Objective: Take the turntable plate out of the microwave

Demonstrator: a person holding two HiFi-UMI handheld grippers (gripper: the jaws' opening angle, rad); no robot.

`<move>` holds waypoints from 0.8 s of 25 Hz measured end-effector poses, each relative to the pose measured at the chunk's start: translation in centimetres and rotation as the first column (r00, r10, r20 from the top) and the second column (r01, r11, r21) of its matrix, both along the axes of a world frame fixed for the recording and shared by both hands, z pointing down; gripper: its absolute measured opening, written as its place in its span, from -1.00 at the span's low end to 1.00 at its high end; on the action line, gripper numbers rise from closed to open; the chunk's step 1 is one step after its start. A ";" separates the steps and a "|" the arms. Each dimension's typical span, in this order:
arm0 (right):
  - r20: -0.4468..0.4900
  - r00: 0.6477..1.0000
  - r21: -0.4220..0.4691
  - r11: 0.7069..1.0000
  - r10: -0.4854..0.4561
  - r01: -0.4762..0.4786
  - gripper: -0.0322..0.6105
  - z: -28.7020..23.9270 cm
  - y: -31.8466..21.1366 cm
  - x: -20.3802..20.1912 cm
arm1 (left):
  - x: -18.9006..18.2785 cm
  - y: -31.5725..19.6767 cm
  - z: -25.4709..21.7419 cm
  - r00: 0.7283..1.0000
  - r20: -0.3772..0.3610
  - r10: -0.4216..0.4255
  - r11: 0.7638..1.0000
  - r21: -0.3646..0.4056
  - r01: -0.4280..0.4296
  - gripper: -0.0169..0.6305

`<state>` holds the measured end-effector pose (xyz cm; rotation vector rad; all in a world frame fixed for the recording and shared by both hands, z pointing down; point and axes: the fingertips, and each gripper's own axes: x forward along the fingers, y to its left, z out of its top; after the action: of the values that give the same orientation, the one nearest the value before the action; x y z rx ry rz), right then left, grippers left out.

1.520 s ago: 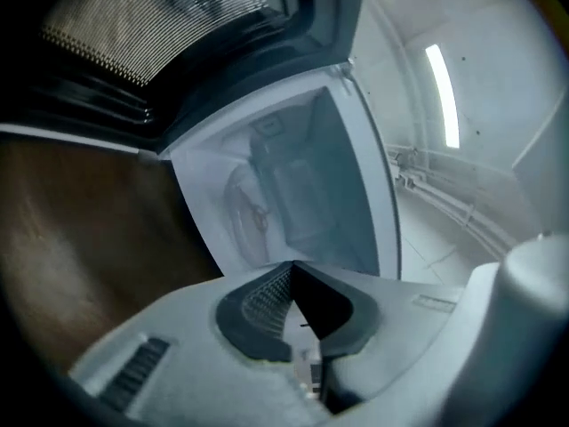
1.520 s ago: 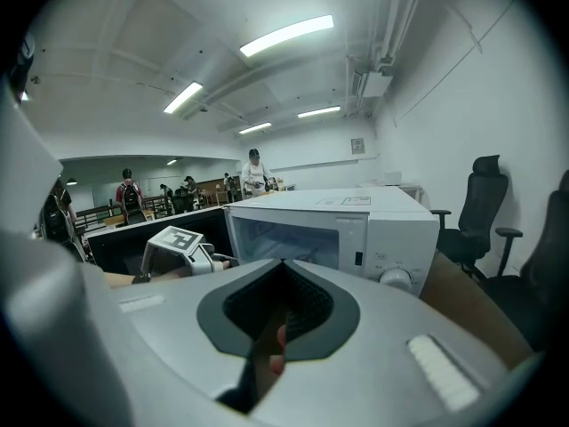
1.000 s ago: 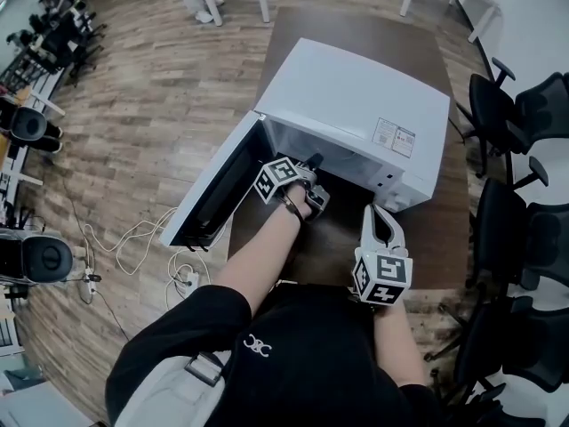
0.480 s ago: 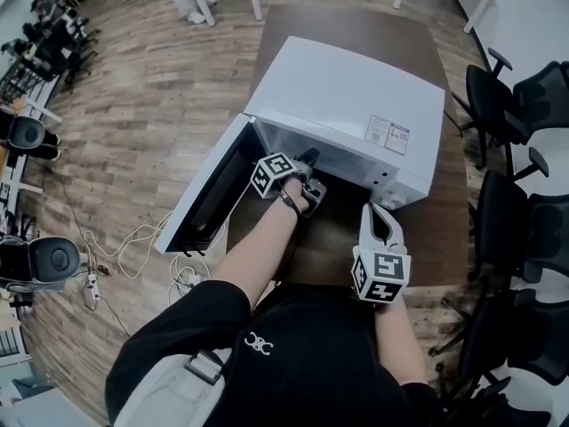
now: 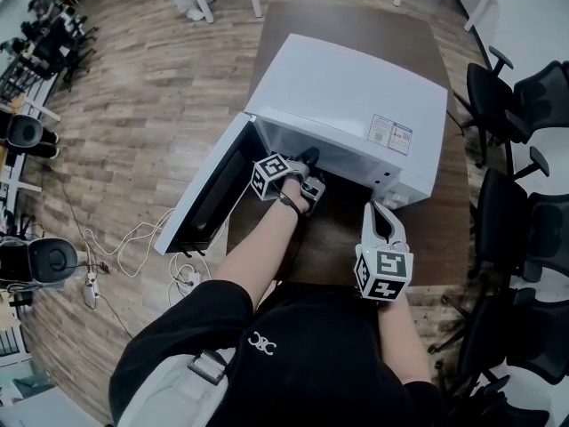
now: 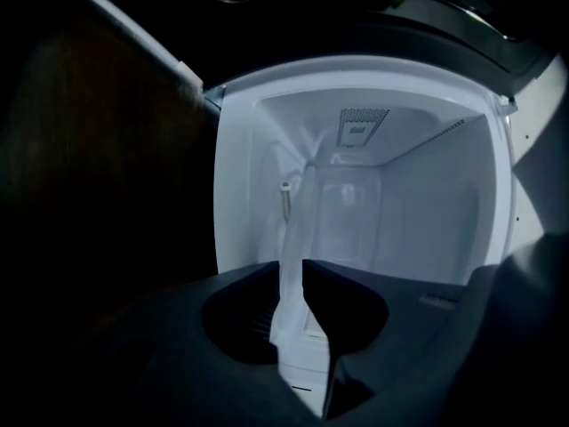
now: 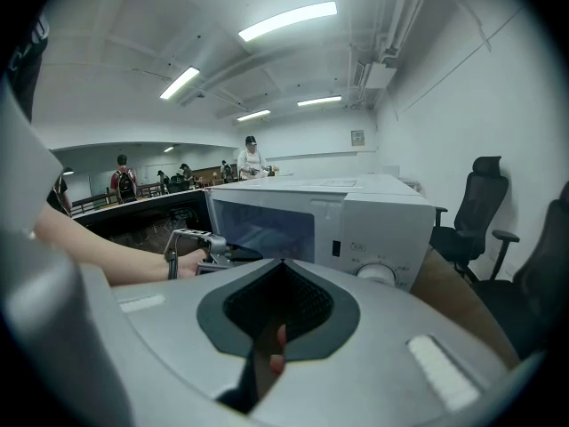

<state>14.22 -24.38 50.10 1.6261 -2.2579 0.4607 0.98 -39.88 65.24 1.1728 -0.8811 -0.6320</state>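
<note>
The white microwave (image 5: 356,105) stands on a dark table with its door (image 5: 209,194) swung open to the left. My left gripper (image 5: 307,163) reaches into the cavity mouth. In the left gripper view the clear glass turntable plate (image 6: 289,238) shows edge-on as a pale strip between the dark jaws of the left gripper (image 6: 293,269). They are closing and press on its rim. My right gripper (image 5: 380,212) rests low in front of the control panel, shut and holding nothing. Most of the plate is hidden in the head view.
The table (image 5: 333,238) has bare room in front of the microwave. Black office chairs (image 5: 516,105) crowd the right side. Cables and a power strip (image 5: 182,278) lie on the wood floor below the door. People stand far off in the right gripper view.
My left gripper has rolled a little and stayed at the cavity mouth. The right gripper has not moved.
</note>
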 end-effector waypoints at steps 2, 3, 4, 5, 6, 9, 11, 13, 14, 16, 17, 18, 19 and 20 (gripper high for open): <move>-0.007 1.000 -0.006 1.000 -0.002 0.002 -0.87 0.2 0.0 0.0 | 0.1 -0.4 -0.3 1.000 -0.026 -0.011 1.000 0.018 0.012 -0.69; -0.009 1.000 -0.010 1.000 -0.002 0.002 -0.87 0.3 0.1 0.0 | 0.2 -0.5 -0.4 0.999 -0.035 -0.012 1.000 0.027 0.013 -0.66; -0.012 1.000 -0.013 1.000 -0.002 0.002 -0.87 0.4 0.1 0.1 | 0.3 -0.7 -0.6 0.999 -0.036 -0.007 0.999 0.036 0.009 -0.65; -0.015 1.000 -0.015 1.000 -0.002 0.002 -0.87 0.4 0.2 0.2 | 0.6 -0.9 -0.7 0.999 -0.032 0.003 0.999 0.044 -0.001 -0.66; -0.018 1.000 -0.017 1.000 -0.002 0.001 -0.87 0.5 0.2 0.2 | 0.9 -1.1 -0.8 1.000 -0.024 0.015 0.999 0.052 -0.014 -0.66; -0.025 1.000 -0.020 1.000 0.001 -0.002 -0.87 0.5 0.2 0.5 | 1.7 -1.8 -1.1 0.999 -0.007 0.045 0.997 0.068 -0.045 -0.61; -0.029 1.000 -0.020 1.000 0.004 -0.005 -0.87 0.5 0.2 0.7 | 2.2 -2.2 -1.3 0.999 0.001 0.052 0.996 0.077 -0.052 -0.59; -0.033 0.999 -0.021 1.000 0.007 -0.008 -0.87 0.5 0.2 1.0 | 2.4 -2.6 -1.5 0.999 -0.003 0.048 0.996 0.081 -0.048 -0.57; -0.035 0.999 -0.022 1.000 0.009 -0.010 -0.87 0.5 0.1 1.1 | 2.5 -2.8 -1.5 0.999 -0.009 0.042 0.996 0.081 -0.041 -0.56; -0.036 0.999 -0.025 1.000 0.014 -0.015 -0.87 0.6 0.1 1.4 | 2.5 -3.0 -1.5 0.999 -0.018 0.034 0.996 0.082 -0.032 -0.57; -0.037 0.999 -0.026 1.000 0.017 -0.018 -0.87 0.6 0.0 1.6 | 2.5 -3.0 -1.5 0.999 -0.018 0.033 0.996 0.083 -0.032 -0.58; -0.037 0.999 -0.027 0.999 0.018 -0.019 -0.87 0.6 0.0 1.6 | 2.5 -3.1 -1.5 0.999 -0.016 0.033 0.996 0.085 -0.032 -0.59; -0.037 0.999 -0.027 0.999 0.018 -0.019 -0.87 0.7 -0.1 1.7 | 2.6 -3.1 -1.5 0.999 -0.014 0.034 0.996 0.087 -0.032 -0.60; -0.038 0.999 -0.028 0.999 0.017 -0.018 -0.87 0.7 -0.2 1.6 | 2.5 -3.1 -1.5 0.999 -0.011 0.033 0.995 0.090 -0.032 -0.60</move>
<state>15.85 -24.54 50.77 1.6283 -2.2023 0.4604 3.53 -43.01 63.74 1.2601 -0.8285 -0.6571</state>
